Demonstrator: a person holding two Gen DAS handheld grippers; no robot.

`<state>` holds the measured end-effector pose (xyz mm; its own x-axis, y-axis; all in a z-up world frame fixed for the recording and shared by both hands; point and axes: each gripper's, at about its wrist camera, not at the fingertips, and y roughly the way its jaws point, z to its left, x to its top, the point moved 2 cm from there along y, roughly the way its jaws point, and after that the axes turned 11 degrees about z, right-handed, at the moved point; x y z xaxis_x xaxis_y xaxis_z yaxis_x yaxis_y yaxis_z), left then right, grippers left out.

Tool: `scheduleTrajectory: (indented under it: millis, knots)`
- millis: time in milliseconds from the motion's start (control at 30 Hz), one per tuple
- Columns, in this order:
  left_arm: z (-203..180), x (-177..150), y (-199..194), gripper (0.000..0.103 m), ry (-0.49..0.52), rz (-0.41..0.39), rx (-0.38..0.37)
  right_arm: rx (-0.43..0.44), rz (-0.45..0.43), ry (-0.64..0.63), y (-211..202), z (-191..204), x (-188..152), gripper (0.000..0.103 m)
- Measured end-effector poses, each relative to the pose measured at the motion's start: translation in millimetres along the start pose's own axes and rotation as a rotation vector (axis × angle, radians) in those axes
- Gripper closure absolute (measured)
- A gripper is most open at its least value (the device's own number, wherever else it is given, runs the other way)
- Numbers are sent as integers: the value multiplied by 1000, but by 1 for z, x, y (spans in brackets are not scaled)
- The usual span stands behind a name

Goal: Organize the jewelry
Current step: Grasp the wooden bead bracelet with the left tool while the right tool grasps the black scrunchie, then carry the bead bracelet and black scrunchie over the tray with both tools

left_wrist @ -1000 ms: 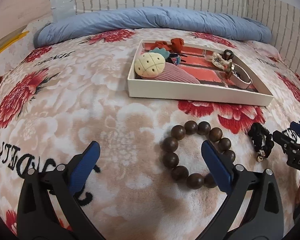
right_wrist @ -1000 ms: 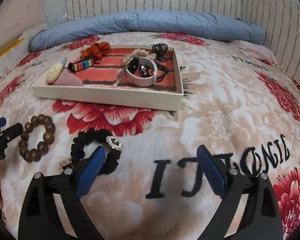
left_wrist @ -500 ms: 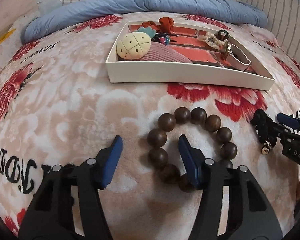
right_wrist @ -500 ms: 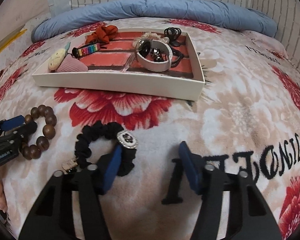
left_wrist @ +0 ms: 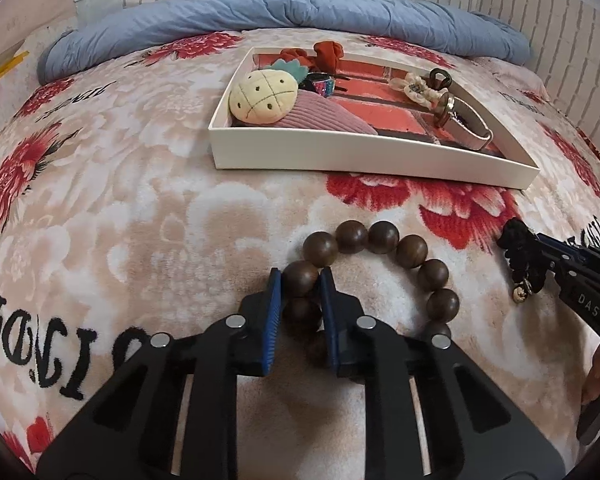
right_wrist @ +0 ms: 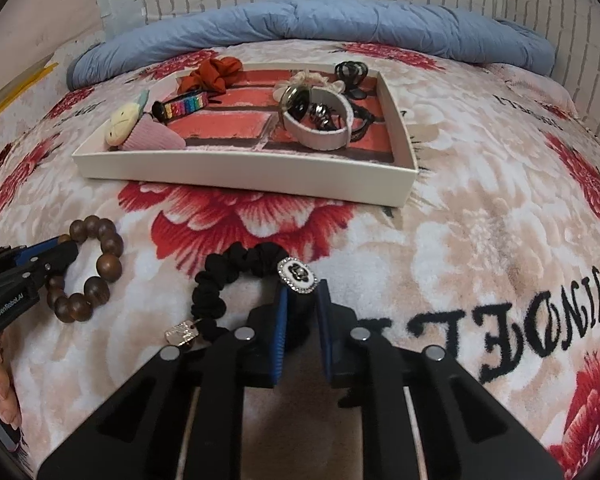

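Observation:
A brown wooden bead bracelet point(left_wrist: 384, 240) lies on the floral blanket; my left gripper point(left_wrist: 302, 280) is shut on its left side, a bead pinched between the blue pads. The bracelet also shows in the right wrist view point(right_wrist: 100, 264). A black scrunchie point(right_wrist: 236, 276) with a white oval charm lies to its right; my right gripper point(right_wrist: 302, 300) is shut on it just below the charm. The scrunchie point(left_wrist: 520, 256) and right gripper show at the right edge of the left wrist view. A white tray point(right_wrist: 236, 170) lies beyond both.
The tray point(left_wrist: 364, 156) holds a pineapple plush clip point(left_wrist: 264, 96), a pink clip, an orange scrunchie point(right_wrist: 214, 74), a rainbow clip, a white watch band point(right_wrist: 320, 122) and black hair clips. A blue duvet point(left_wrist: 284, 12) and brick-pattern wall lie behind.
Both grippers have moved forward and down and closed: the left onto the bead bracelet, the right onto the black scrunchie. Both were wide open one second ago.

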<state>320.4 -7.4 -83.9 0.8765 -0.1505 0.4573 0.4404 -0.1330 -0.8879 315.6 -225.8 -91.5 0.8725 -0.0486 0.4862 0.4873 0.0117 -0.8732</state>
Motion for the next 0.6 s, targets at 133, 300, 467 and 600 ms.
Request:
scheduleTrajectory:
  millis: [133,300,467,600]
  knots:
    - [0,-1,-4,85,2,-12,-7,2,-27,3,-7,-3,1,88]
    - [-1,1,-22,85,2,-75,-25,-9,-74,-26,-22,3,4,89]
    - [-8,3,-43,85,32,-140,-24,-6,-127,-38,-41,7,11,89]
    - [-15,9,-57,85,60,-177,-14,-5,-163,-42,-55,7,21,89]
